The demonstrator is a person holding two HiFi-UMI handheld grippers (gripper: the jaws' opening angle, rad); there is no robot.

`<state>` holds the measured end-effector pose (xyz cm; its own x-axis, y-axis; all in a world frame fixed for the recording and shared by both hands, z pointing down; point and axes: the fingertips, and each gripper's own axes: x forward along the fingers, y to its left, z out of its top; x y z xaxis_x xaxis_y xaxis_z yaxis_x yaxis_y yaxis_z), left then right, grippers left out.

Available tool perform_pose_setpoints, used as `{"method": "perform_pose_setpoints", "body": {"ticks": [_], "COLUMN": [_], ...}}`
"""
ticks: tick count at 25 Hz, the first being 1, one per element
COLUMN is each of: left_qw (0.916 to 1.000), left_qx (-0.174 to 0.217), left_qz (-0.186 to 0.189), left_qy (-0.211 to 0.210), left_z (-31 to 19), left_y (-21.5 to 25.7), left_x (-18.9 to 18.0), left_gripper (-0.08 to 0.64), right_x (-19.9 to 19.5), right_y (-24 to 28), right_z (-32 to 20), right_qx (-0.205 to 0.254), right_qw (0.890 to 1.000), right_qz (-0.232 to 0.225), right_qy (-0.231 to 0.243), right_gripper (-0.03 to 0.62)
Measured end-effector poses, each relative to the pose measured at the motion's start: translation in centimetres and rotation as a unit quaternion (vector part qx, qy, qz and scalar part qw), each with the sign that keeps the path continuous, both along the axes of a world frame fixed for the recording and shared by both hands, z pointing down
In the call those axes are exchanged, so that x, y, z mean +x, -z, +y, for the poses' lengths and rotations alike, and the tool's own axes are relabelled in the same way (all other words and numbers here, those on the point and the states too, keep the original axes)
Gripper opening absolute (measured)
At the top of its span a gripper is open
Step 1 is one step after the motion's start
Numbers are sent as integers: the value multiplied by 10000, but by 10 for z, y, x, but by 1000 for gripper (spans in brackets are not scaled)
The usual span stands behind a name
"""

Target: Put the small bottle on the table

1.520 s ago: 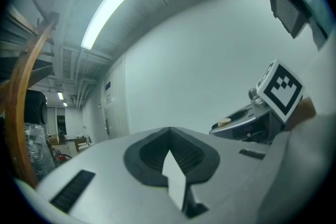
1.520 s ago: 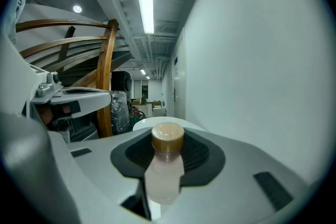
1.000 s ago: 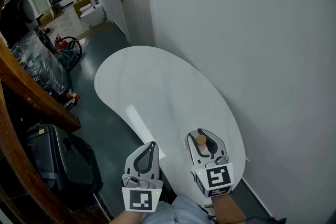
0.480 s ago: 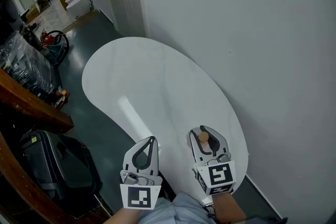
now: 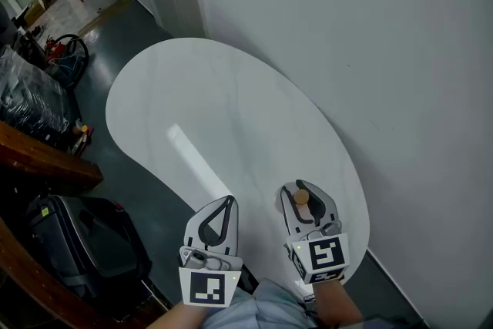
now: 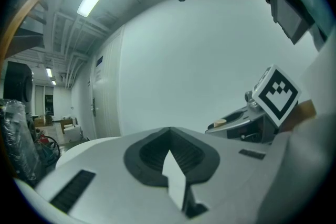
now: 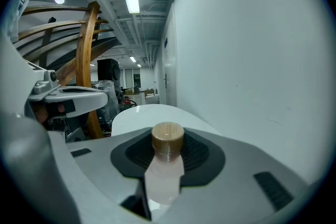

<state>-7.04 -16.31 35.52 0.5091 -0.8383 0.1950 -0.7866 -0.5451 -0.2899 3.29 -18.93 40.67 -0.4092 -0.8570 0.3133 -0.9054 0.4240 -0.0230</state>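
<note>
Bottle (image 7: 167, 165) sits clamped upright in our right hand-held gripper (image 5: 303, 189) over the near end of the desk (image 5: 216, 112), left hand-held gripper (image 5: 228, 201) closed empty, so we'd lower gently, then let go.

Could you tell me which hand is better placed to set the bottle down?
Right: the right tool grips the small pale-pink cork-stoppered bottle above the white oval table; the left tool is shut, empty.
</note>
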Motion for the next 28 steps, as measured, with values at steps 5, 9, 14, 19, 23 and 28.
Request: {"method": "perform_pose_setpoints", "body": {"ticks": [5,9,14,19,23,28], "left_qw": [9997,9993,9983,9965,9949,9928], "left_qx": [-240,-354,-571,-827,-1004,-1192], "left_qz": [30,9,39,-6,13,50], "left_qy": [-57,-115,-113,-137,-112,-67], "left_z": [-5,-10,-19,-20,-22,-25], "left_y": [-9,-13,-22,-35,-43,-52], "left_x": [1,1,-1,-3,-7,-10], "left_gripper": [2,2,2,2,2,2], "right_x": [1,-2,-2,-4,-7,-10], "right_y": [-14,-25,-40,-57,-65,-77], "right_z": [-1,-3,-7,-8,-12,-15], "right_qx": [-287,-682,-822,-993,-1096,-1187], "right_qw": [9995,9974,9964,9947,9936,9925], "right_qz": [34,-121,-17,-38,-56,10], "right_qy": [-95,-214,-223,-260,-286,-292], "right_gripper": [115,115,115,115,114,114]}}
